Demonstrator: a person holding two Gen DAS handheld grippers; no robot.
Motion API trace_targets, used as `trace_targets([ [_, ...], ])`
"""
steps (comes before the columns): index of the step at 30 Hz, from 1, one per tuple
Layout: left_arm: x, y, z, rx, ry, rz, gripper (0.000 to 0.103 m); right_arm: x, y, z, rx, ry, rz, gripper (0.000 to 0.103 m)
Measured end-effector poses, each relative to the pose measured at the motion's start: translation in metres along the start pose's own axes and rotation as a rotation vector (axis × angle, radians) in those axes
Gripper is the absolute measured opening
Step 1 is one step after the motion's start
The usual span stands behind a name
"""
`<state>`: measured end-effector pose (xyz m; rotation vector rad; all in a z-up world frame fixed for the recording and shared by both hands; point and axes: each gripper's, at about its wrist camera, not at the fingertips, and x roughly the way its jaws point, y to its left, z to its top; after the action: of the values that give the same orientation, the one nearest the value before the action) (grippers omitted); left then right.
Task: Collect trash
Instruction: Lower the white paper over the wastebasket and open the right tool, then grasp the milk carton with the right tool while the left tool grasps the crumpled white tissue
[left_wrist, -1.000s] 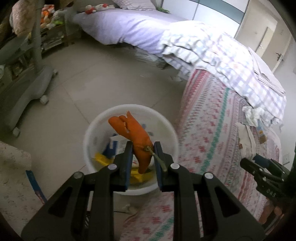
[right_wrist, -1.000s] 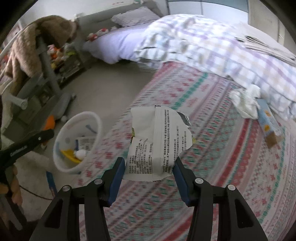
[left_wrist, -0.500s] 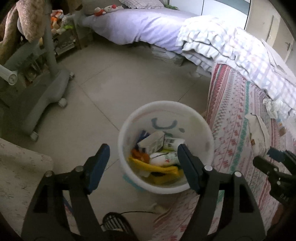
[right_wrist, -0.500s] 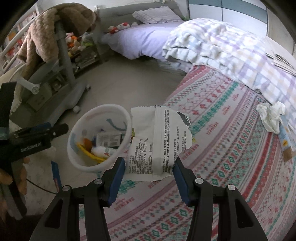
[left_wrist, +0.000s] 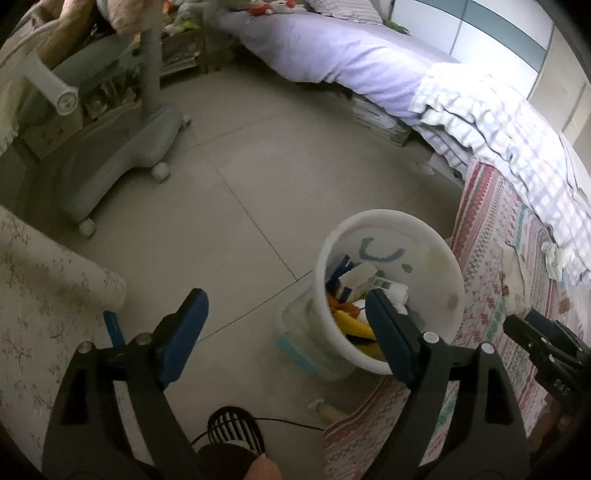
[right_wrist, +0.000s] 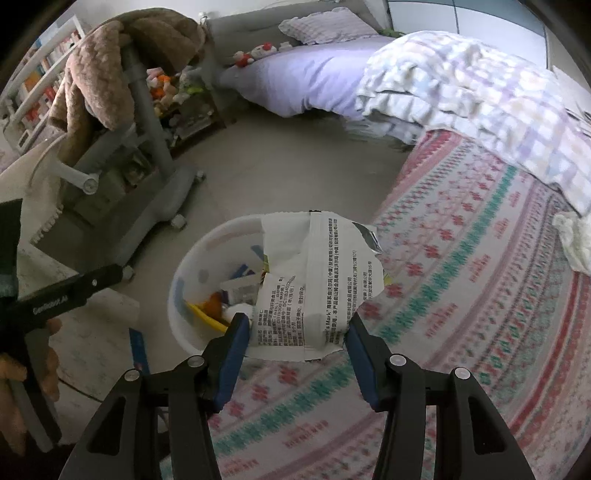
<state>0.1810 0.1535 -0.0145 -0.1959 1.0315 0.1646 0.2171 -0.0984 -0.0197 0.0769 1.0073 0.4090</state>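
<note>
A white round bin (left_wrist: 391, 229) stands on the floor at the rug's edge, holding several bits of trash, orange and yellow among them. My left gripper (left_wrist: 284, 299) hangs to the left of the bin, its jaws still opening, with nothing between them. In the right wrist view the same bin (right_wrist: 192, 266) lies just beyond my right gripper (right_wrist: 297, 325), which is shut on a torn white wrapper (right_wrist: 317, 280) with black print. The wrapper hangs over the bin's right rim. The left gripper's black body (right_wrist: 62, 295) shows at the left edge.
A patterned rug (right_wrist: 461, 295) covers the floor to the right. A bed with a checked quilt (left_wrist: 498, 122) stands behind it. A grey wheeled chair base (left_wrist: 122, 147) and a floral cushion (left_wrist: 44, 295) are at the left. A white cloth (right_wrist: 576, 240) lies on the rug.
My left gripper opened and let the orange piece fall into the bin, then moved left of it. My right gripper carried the wrapper leftwards over the bin's edge.
</note>
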Motion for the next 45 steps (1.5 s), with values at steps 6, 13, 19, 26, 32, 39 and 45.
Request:
trace_targets([
  [6,0.001,0.022,-0.002,-0.037,0.004,0.008,0.087,0.015,0.018,0.008,-0.003,-0.019,0.091,0.063],
  [13,0.000,0.037,0.000,-0.072,-0.006,0.009,0.087,0.015,0.019,0.010,0.030,-0.043,0.086,0.083],
  [19,-0.001,0.035,0.001,-0.061,-0.001,-0.008,0.087,-0.001,0.008,0.008,0.023,-0.036,0.038,0.083],
  [26,-0.005,0.014,0.000,-0.035,-0.008,-0.031,0.087,-0.029,-0.024,-0.005,0.041,-0.051,-0.030,0.083],
  [32,-0.005,-0.011,-0.001,-0.006,-0.001,-0.054,0.087,-0.050,-0.070,-0.023,0.112,-0.057,-0.119,0.083],
  [39,-0.009,-0.043,-0.002,0.033,0.000,-0.093,0.087,-0.077,-0.111,-0.036,0.132,-0.083,-0.196,0.083],
  [45,-0.006,-0.074,-0.003,0.088,0.008,-0.101,0.087,-0.085,-0.143,-0.048,0.179,-0.070,-0.248,0.083],
])
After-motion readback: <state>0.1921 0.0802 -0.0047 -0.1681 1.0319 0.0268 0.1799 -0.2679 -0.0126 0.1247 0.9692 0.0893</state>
